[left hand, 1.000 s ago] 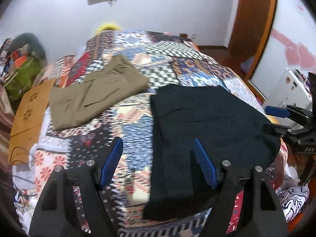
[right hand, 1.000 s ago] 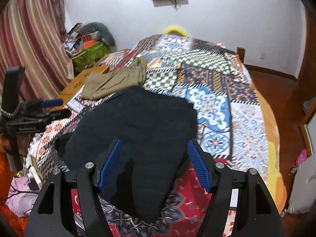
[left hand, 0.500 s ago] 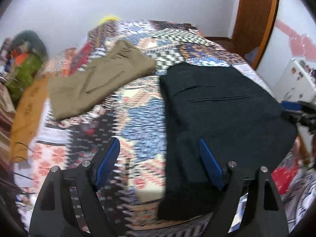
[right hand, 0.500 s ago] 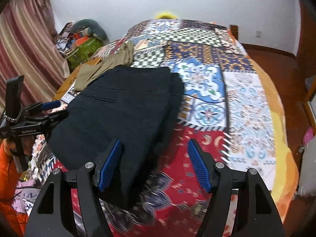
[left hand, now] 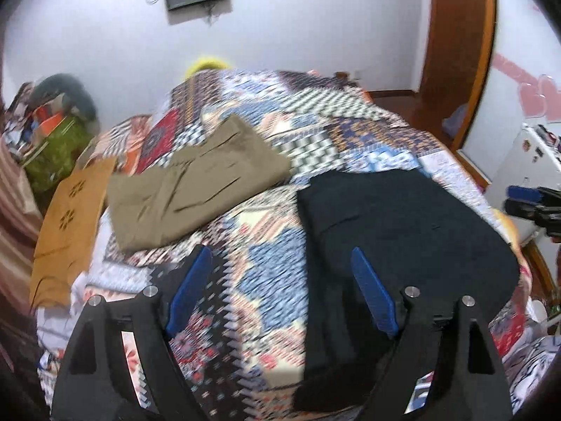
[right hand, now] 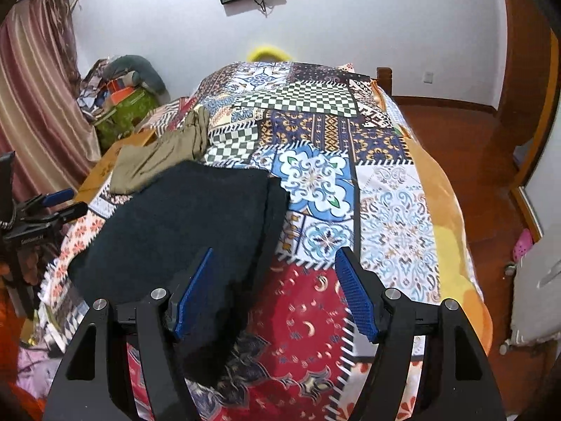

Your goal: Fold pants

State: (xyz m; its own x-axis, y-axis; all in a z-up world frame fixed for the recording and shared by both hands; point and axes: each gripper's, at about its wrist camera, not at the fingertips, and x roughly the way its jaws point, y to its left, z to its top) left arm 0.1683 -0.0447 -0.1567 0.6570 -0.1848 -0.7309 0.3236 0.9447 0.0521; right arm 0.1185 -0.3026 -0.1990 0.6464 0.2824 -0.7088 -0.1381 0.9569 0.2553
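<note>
Black pants [left hand: 403,231]: soft, limp; best gripped at hem corners | left gripper [left hand: 280,298]: spread, empty | right gripper [right hand: 273,294]: jaws opening, nothing clamped.

Left gripper [left hand: 280,293] hovers over the patchwork bed [left hand: 266,263], fingers [left hand: 373,296] spread, nothing between them. Black pants [left hand: 403,224] folded at right; khaki pants [left hand: 196,182] lie apart, upper left. Right gripper [left hand: 533,201] at far right edge.

Black pants [left hand: 403,231]: near hem hidden behind left tool [left hand: 280,287]. Quilt [left hand: 266,273]: pattern motion-blurred in front. Tan pants [right hand: 157,154]: partly covered by black pants.
</note>
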